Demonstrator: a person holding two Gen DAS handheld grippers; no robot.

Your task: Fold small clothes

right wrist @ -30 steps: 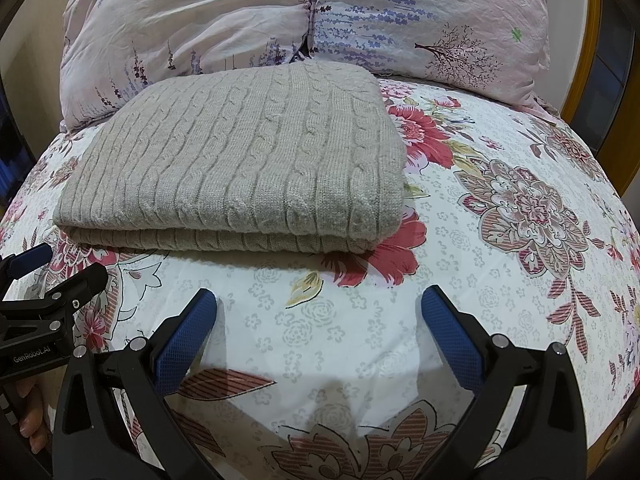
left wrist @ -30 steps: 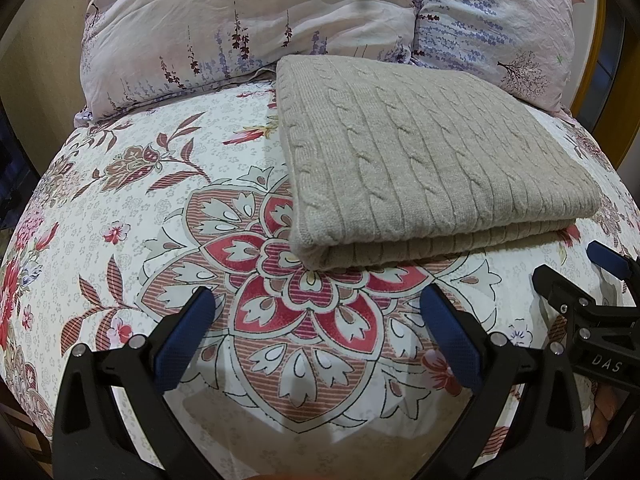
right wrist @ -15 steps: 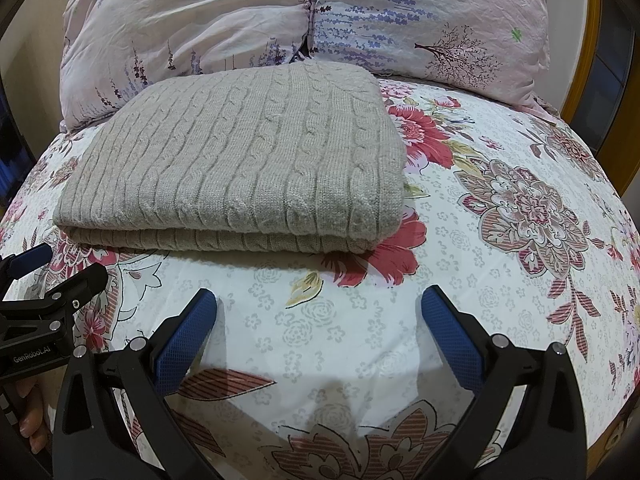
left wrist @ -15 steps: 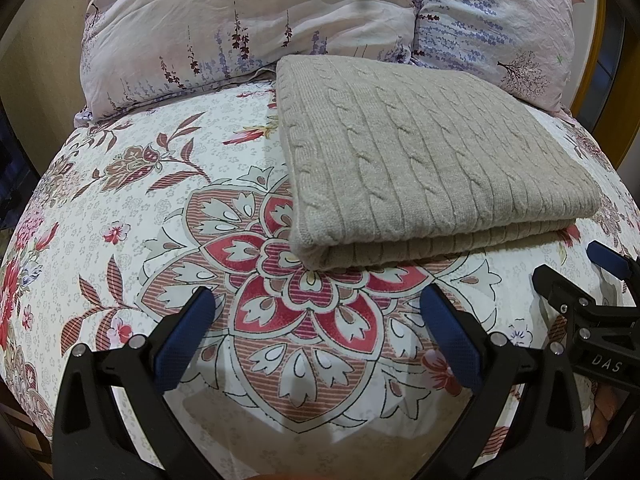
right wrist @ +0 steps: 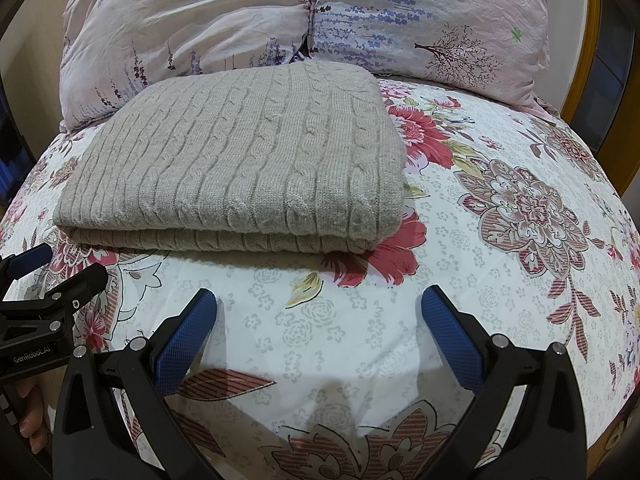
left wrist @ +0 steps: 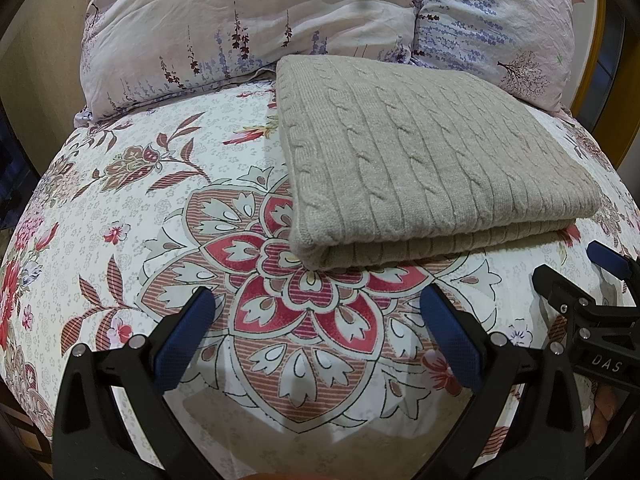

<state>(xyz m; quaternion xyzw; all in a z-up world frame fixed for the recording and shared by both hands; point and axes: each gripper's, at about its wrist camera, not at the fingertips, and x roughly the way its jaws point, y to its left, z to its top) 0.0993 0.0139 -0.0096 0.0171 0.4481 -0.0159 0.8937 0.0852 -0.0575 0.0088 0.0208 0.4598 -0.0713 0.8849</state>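
Floral cotton bedsheet (left wrist: 120, 208), crinkled pillows (right wrist: 420, 12) at head edge. Beige cable-knit sweater (left wrist: 420, 164) folded square, mid-bed against pillows. Left gripper (left wrist: 320, 320), right gripper (right wrist: 320, 316): fingers spread, holding nothing.

One folded sweater (left wrist: 432, 160), two pillows (left wrist: 248, 24), two claws (left wrist: 320, 328).

A bed sheet (left wrist: 132, 208) printed with red and brown flowers on white covers the bed, a large medallion bloom (left wrist: 304, 292) lying near in the left wrist view. At the far end two pale pink pillows sit side by side and touching: the left pillow (right wrist: 184, 28) with lavender sprigs, the right pillow (right wrist: 432, 16) with small trees. A yellow wooden frame (right wrist: 592, 32) stands far right.
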